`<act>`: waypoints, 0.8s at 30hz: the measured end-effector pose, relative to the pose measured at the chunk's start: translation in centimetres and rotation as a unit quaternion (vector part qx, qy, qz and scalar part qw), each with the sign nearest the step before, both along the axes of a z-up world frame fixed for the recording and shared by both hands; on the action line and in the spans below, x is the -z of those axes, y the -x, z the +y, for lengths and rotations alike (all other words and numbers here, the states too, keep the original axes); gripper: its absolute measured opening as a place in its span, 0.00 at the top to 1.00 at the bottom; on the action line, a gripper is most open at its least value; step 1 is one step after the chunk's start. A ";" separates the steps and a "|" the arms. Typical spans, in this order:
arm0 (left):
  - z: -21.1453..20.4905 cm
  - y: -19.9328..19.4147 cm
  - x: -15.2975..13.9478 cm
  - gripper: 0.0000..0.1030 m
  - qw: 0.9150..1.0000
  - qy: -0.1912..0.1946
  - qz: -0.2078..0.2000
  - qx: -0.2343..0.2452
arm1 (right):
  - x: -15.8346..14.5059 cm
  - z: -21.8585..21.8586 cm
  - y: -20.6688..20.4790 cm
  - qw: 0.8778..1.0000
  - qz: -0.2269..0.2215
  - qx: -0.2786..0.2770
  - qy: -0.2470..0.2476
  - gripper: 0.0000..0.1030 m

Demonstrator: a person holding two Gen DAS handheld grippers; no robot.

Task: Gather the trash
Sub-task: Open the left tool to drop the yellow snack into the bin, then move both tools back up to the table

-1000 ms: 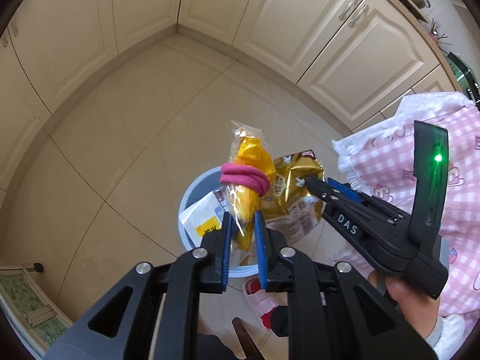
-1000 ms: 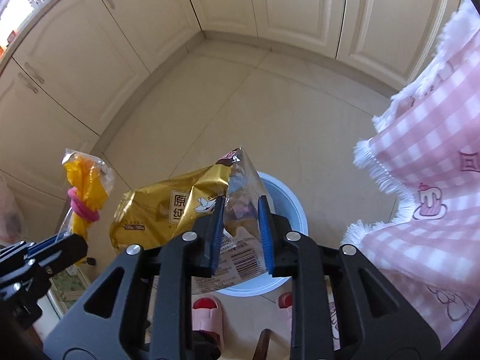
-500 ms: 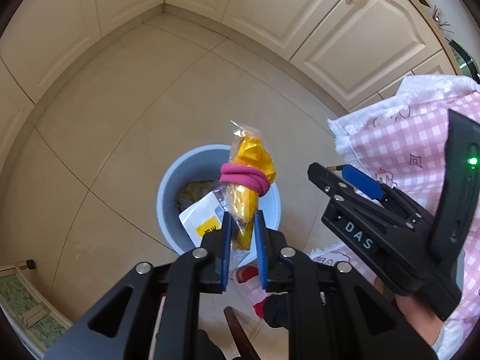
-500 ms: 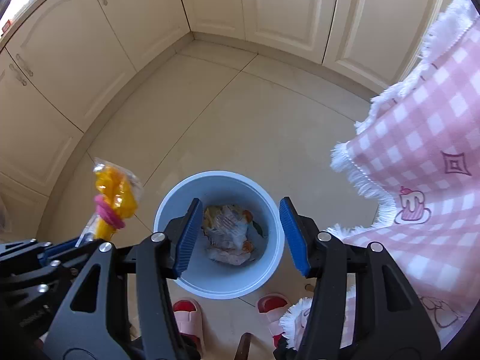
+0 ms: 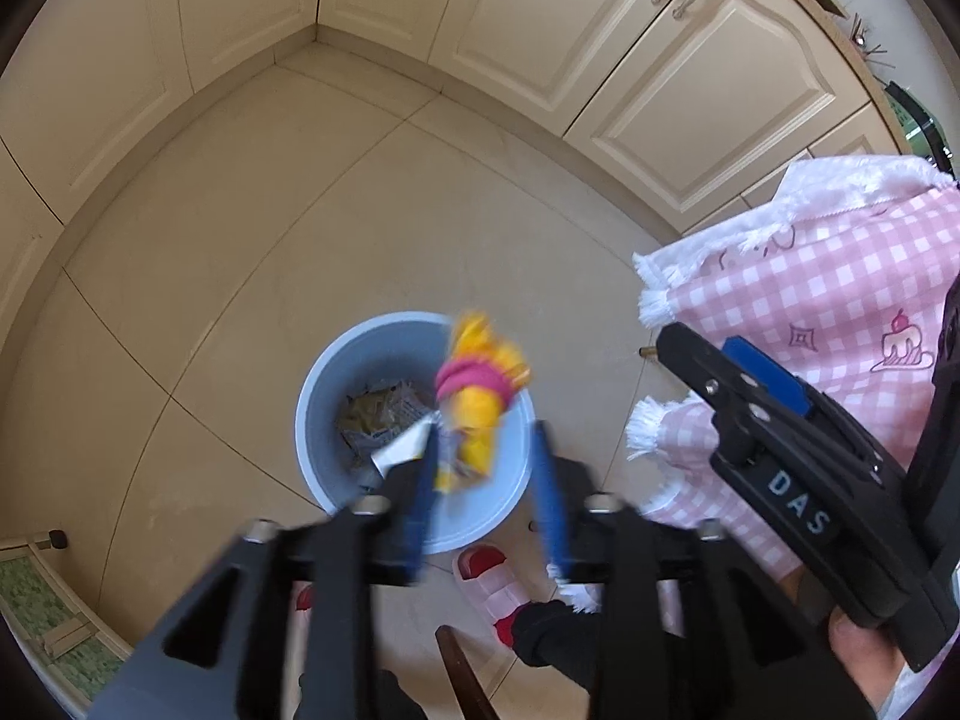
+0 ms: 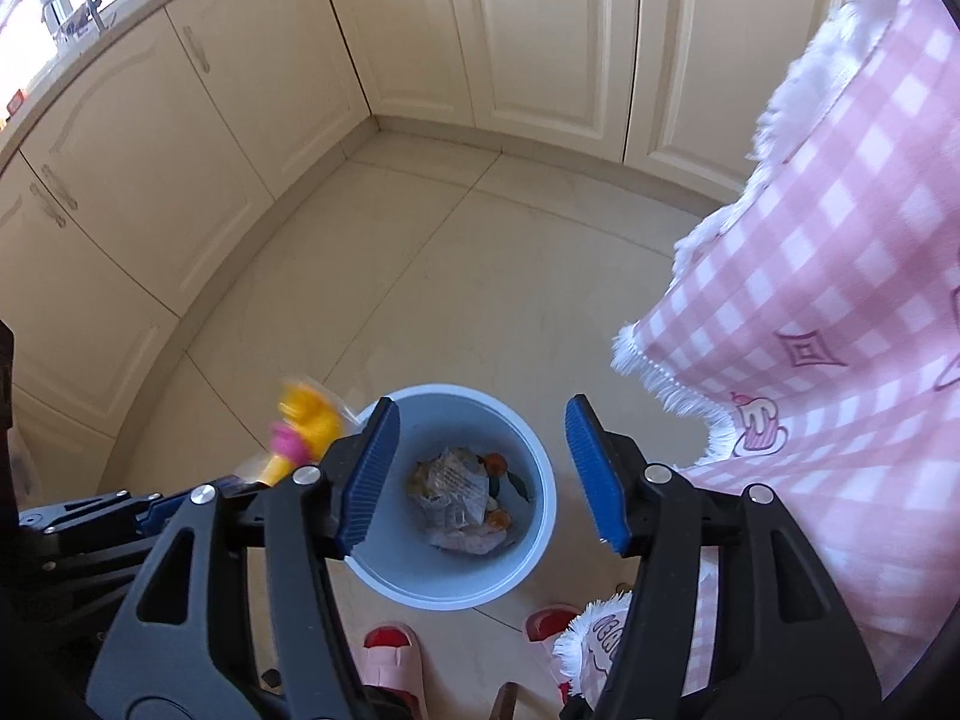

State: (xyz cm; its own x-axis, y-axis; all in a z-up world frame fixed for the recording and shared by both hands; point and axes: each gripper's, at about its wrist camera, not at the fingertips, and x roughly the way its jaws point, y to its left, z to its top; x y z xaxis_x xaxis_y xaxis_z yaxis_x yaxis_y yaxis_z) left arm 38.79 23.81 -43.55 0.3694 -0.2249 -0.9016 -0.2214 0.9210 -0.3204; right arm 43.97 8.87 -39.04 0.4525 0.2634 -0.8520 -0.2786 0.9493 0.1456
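1. The left gripper (image 5: 486, 480) points down over a pale blue bin (image 5: 336, 372) on the tiled floor (image 5: 300, 210). Its jaws have just been opening, and the yellow wrapper (image 5: 477, 414) with a pink band around it sits blurred between the blue pads – close to the left-hand pad, clear of the other. Whether that pad touches it, I cannot tell.
2. The right gripper (image 6: 480, 474) hangs above the same bin (image 6: 540, 468), its jaws also just widened – nothing lies between them.
3. Crumpled packets and scraps (image 6: 462, 492) lie at the bottom of the bin.
4. From the right wrist, the yellow wrapper (image 6: 303, 426) shows just left of the bin's rim.
5. A pink checked cloth (image 6: 840, 276) with a white fringe hangs to the right, and pink slippers (image 6: 390, 654) stand near the bin.
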 end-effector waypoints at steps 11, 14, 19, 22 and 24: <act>0.8 1.9 -3.7 0.52 0.999 -0.015 -0.031 -0.033 | -2.3 -0.5 2.0 1.000 0.011 -0.007 -0.025 0.43; 1.2 2.9 -6.1 0.52 0.997 -0.029 -0.051 -0.043 | -4.3 -0.5 3.0 0.999 0.001 -0.014 -0.038 0.43; 1.5 5.5 -11.4 0.52 0.992 -0.043 -0.100 -0.067 | -9.3 -0.7 5.5 0.997 -0.033 -0.026 -0.071 0.42; 1.1 7.8 -15.7 0.52 0.983 -0.077 -0.145 -0.086 | -13.0 -1.2 7.5 0.993 -0.069 -0.030 -0.091 0.42; 0.5 9.3 -18.9 0.51 0.975 -0.096 -0.179 -0.093 | -15.2 -1.9 8.7 0.990 -0.094 -0.030 -0.103 0.42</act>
State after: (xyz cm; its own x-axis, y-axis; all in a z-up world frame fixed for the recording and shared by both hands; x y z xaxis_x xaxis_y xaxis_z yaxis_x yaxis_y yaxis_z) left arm 29.50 24.33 -24.68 0.6862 0.0371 -0.7265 -0.2968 0.9261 -0.2330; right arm 35.31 6.98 -23.83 0.5770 0.4539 -0.6790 -0.3734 0.8860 0.2751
